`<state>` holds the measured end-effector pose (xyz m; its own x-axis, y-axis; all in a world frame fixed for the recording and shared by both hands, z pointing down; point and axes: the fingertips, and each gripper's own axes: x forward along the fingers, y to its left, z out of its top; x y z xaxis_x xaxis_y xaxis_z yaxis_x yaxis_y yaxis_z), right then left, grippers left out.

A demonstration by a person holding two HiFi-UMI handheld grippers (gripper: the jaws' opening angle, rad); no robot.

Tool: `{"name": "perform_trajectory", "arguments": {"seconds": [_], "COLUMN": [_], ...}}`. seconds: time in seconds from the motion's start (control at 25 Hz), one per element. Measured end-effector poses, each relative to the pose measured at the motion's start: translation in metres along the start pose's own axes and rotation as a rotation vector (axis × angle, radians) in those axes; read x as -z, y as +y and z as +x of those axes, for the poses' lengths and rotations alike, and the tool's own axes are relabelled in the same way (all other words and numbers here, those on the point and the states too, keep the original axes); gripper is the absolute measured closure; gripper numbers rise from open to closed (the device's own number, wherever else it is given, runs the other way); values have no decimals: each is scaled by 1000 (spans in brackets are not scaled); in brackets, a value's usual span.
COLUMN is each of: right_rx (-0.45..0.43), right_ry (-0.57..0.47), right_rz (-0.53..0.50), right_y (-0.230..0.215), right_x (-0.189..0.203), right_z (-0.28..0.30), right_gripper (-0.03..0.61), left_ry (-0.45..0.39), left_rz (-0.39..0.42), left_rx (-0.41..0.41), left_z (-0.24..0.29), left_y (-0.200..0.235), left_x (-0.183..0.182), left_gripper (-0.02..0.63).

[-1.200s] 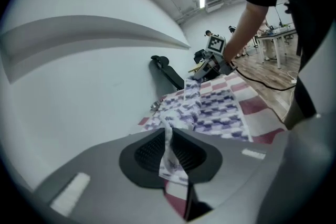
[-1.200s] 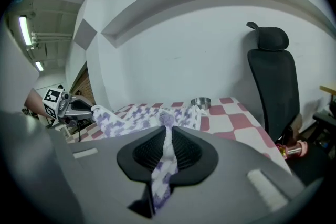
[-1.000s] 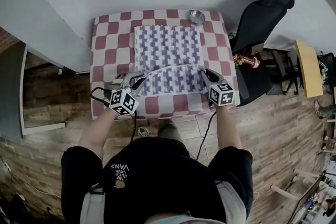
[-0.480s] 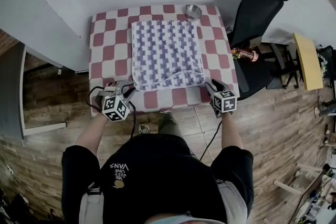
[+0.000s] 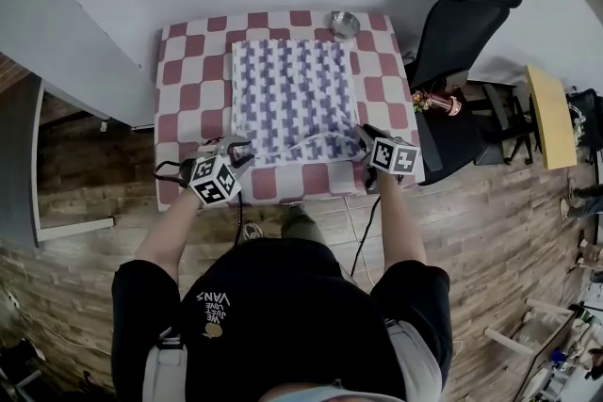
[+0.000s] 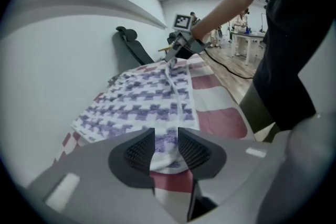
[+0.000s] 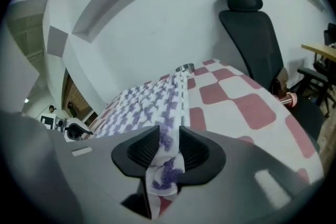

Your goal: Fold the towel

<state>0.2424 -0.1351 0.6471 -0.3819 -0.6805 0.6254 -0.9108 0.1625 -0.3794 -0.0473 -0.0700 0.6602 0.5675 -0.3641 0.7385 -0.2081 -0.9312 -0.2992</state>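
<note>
The purple-and-white patterned towel point(image 5: 292, 89) lies spread on the red-and-white checked table point(image 5: 188, 80). My left gripper point(image 5: 237, 149) is at its near left corner. In the left gripper view that corner point(image 6: 167, 144) lies on the table between jaws that have just been opening, and the pads do not press it. My right gripper point(image 5: 361, 136) is at the near right corner. Its jaws have just been closing and pinch the cloth point(image 7: 169, 165), which hangs below the pads. The towel's near edge point(image 6: 176, 86) rises as a ridge between the two grippers.
A small metal bowl point(image 5: 346, 22) stands at the table's far edge, just beyond the towel. A black office chair point(image 5: 466, 24) is to the right of the table and a yellow-topped table point(image 5: 551, 122) farther right. A grey wall runs behind the table.
A second ago both grippers held the raised near edge. Half a second ago they were off the towel, near the table's front edge. Now both are back at the near corners.
</note>
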Motion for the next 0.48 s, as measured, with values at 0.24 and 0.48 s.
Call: {"name": "perform_trajectory", "arguments": {"seconds": [0.24,0.48], "right_rx": [1,54], "right_ry": [182,124], "right_rz": [-112,-281], "right_y": [9,1], "right_x": [37,20], "right_z": [19,9], "right_gripper": [453,548], "left_ry": [86,92], "left_rz": [-11,54], "left_rx": [70,55], "left_z": [11,4], "left_y": [-14,-14], "left_x": [15,13], "left_gripper": [530,588]}}
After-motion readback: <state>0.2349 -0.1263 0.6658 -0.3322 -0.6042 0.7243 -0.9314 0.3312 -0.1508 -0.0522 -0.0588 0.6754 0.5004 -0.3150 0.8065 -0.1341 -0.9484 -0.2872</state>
